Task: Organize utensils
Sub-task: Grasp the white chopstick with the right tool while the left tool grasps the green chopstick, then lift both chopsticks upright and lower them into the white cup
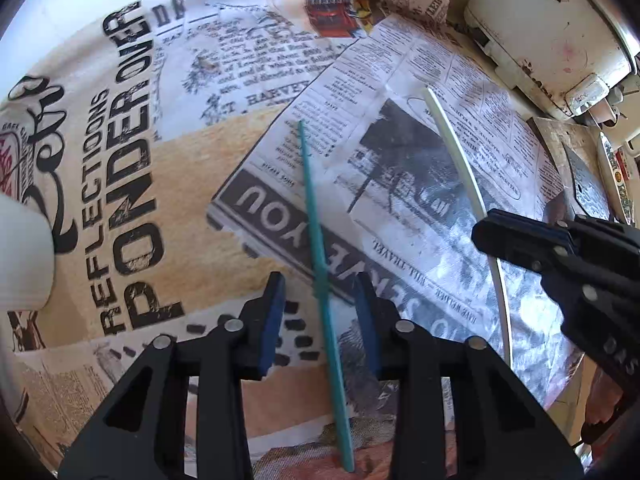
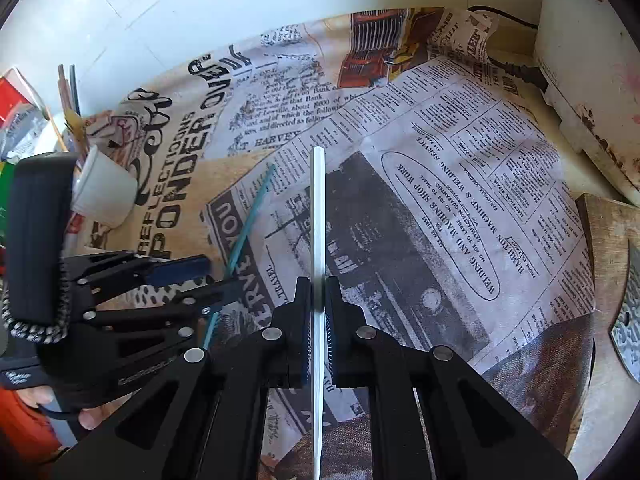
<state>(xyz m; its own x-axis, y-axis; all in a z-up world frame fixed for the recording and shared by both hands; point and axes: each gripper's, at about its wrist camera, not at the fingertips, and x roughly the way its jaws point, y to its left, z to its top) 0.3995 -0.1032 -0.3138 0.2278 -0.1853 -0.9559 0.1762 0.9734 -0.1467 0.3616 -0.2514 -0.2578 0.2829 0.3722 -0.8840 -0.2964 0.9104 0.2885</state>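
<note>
A thin teal stick [image 1: 310, 184] lies on the newspaper-print tablecloth [image 1: 192, 184]. My left gripper [image 1: 320, 292] straddles it, and its blue pads stand clear of the stick on both sides. A white stick [image 2: 319, 200] is pinched in my right gripper [image 2: 318, 292], which is shut on it and holds it a little above the cloth. The left wrist view has the right gripper [image 1: 486, 236] on the right, clamped on the white stick [image 1: 452, 140]. In the right wrist view my left gripper [image 2: 220, 278] is over the teal stick [image 2: 256, 196]. A white cup [image 2: 106, 192] holding several sticks stands at the left.
A worn white appliance [image 1: 552, 28] sits at the back right, with a black power cord [image 2: 516, 68] beside it. A wooden board [image 2: 612, 240] lies at the right edge. The white cup [image 1: 24, 256] is close on the left. A hand [image 2: 92, 416] holds the left gripper.
</note>
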